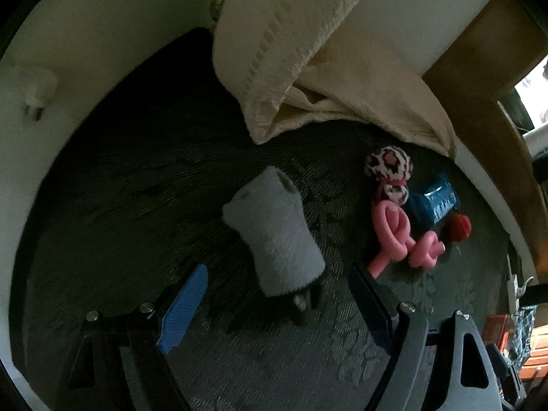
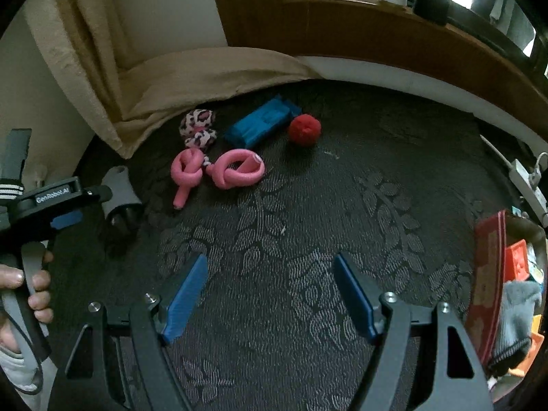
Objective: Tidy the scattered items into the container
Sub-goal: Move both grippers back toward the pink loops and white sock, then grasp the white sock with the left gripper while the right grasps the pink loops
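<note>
Two grippers were in our hands, both with jaws spread and gripping nothing. The right gripper [image 2: 270, 294] hung over bare patterned carpet [image 2: 308, 239], well short of the toys. At the right edge of its view stood the container [image 2: 488, 274], a red-sided box with a grey sock [image 2: 517, 315] and orange items already inside.

We held the left gripper [image 1: 277, 304] low over a grey fuzzy sock [image 1: 274, 229] with a dark toe, which lay just ahead of the blue pads [image 1: 186, 304] and between their lines, untouched.

Beyond that sock, towards the window wall, lay a pink foam twist curler [image 2: 186, 171] and a second knotted one [image 2: 236, 169], close together. Just past them sat a pink leopard-print fabric toy [image 2: 198, 126], then a blue packet [image 2: 260, 123] and a red woolly ball [image 2: 304, 130] beside it. Farthest from the sock, a cream curtain [image 2: 191, 75] pooled on the carpet against the wall.
</note>
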A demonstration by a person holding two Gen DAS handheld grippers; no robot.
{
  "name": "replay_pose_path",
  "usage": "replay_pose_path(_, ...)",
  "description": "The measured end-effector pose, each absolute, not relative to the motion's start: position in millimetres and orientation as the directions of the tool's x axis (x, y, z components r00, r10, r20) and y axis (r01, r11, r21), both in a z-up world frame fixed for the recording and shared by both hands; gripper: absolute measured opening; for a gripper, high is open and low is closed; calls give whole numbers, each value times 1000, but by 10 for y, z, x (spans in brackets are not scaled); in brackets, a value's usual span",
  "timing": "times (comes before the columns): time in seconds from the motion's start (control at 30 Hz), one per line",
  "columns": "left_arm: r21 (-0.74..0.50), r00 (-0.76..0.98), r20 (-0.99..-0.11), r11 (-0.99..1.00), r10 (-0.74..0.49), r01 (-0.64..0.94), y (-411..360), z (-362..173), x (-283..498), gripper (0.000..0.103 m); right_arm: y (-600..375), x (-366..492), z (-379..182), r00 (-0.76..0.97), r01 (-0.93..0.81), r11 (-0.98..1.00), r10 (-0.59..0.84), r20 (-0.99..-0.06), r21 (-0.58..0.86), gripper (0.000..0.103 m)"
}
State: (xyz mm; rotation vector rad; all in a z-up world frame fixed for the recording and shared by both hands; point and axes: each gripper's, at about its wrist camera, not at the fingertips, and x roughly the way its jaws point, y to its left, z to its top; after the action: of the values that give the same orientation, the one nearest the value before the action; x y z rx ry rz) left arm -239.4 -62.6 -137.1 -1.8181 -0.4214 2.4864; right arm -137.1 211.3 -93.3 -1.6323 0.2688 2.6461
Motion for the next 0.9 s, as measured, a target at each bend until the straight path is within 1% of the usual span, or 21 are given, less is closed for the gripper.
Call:
replay_pose_path(0.2, -239, -279, -940, -962, 196, 130, -560, -1576, -2612, 86, 2166, -1673, -1062, -436, -125, -977, -101, -894, 172, 79)
replay_pose_path(0.47, -256, -255, -942, -958, 219, 125, -557, -1777, -2702, 85, 2146, -2086, -1267, -417, -134, -963, -161, -895, 235, 79)
replay_pose_path(0.5, -250, -263, -941, -961, 213, 116, -550, -1771, -2699, 84, 2141, -2129, -1291, -414, -135, -961, -168, -895, 243, 79)
replay_pose_path(0.53, -241, -270, -941, -965, 205, 104, -538, -1758, -2694, 74, 2134, -2168, -1309, -412, -135, -959, -174, -895, 248, 79)
replay_pose_path(0.57, -232, -276, -940, -968, 199, 92, -526, -1745, -2689, 62, 2124, -2208, -1327, -410, -135, -958, -179, -894, 253, 79)
replay_pose_path(0.63, -229, -286, -937, -970, 199, 76, -514, -1722, -2683, 55, 2108, -2279, -1362, -407, -137, -955, -187, -894, 262, 79)
replay_pose_path(0.7, -228, -295, -935, -971, 199, 68, -510, -1697, -2665, 52, 2093, -2354, -1403, -402, -144, -951, -198, -894, 275, 79)
replay_pose_path(0.77, -229, -303, -931, -972, 202, 58, -505, -1667, -2645, 45, 2086, -2411, -1442, -395, -152, -945, -209, -894, 288, 79)
replay_pose_path(0.9, -231, -324, -921, -973, 215, 11, -432, -1549, -2584, 45, 2066, -2525, -1540, -378, -172, -939, -217, -900, 299, 79)
